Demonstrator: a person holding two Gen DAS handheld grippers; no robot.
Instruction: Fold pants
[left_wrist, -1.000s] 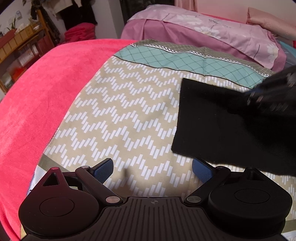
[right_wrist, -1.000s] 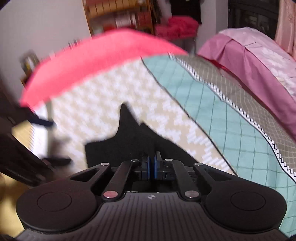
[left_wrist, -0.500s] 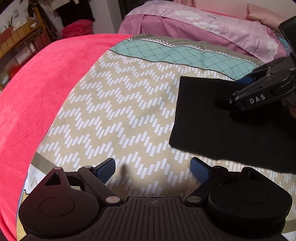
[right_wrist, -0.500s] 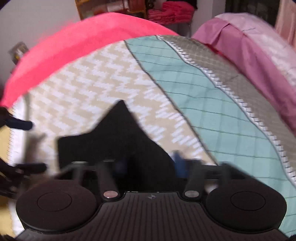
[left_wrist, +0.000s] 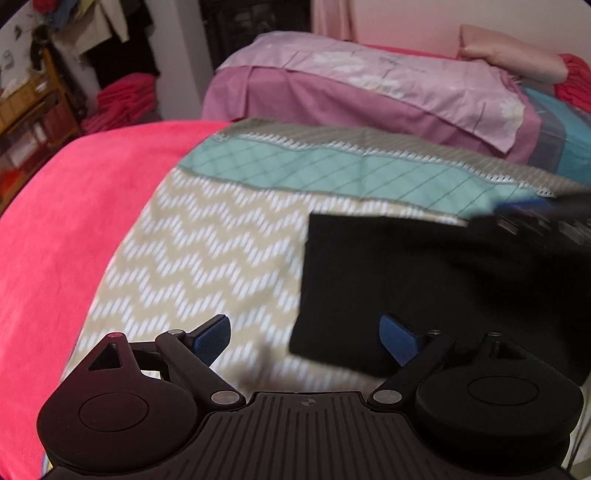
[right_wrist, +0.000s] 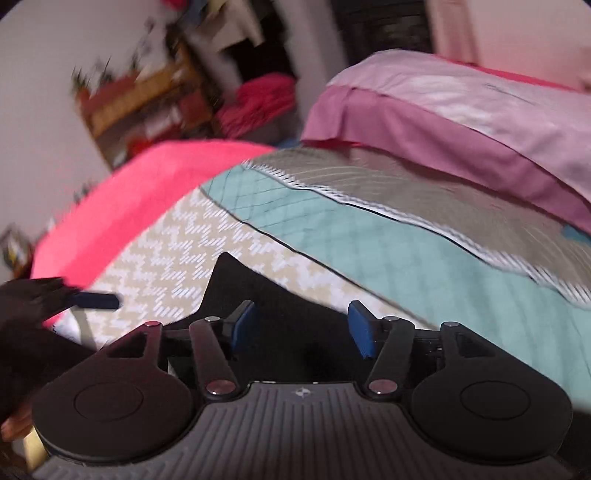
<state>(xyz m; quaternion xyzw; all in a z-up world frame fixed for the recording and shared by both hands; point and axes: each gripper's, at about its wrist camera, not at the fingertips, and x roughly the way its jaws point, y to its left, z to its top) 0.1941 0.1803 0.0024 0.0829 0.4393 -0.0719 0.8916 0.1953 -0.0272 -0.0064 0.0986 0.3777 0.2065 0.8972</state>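
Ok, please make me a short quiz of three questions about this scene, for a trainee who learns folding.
1. True or false: the right gripper is clamped on the black pants.
2. Which pattern has the cloth directly under the pants? A) zigzag B) flowers C) plain pink
3. Fill in: the left gripper has its jaws ____.

Key:
1. False; its jaws have just been opening, and the pads stand apart above the pants.
2. A, the zigzag sheet.
3. open

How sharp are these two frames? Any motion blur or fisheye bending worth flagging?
Left wrist view: mildly soft, the zigzag sheet smeared, black pants featureless. Right wrist view: heavier motion blur on the shelf and bedding; edges bend from the fisheye.
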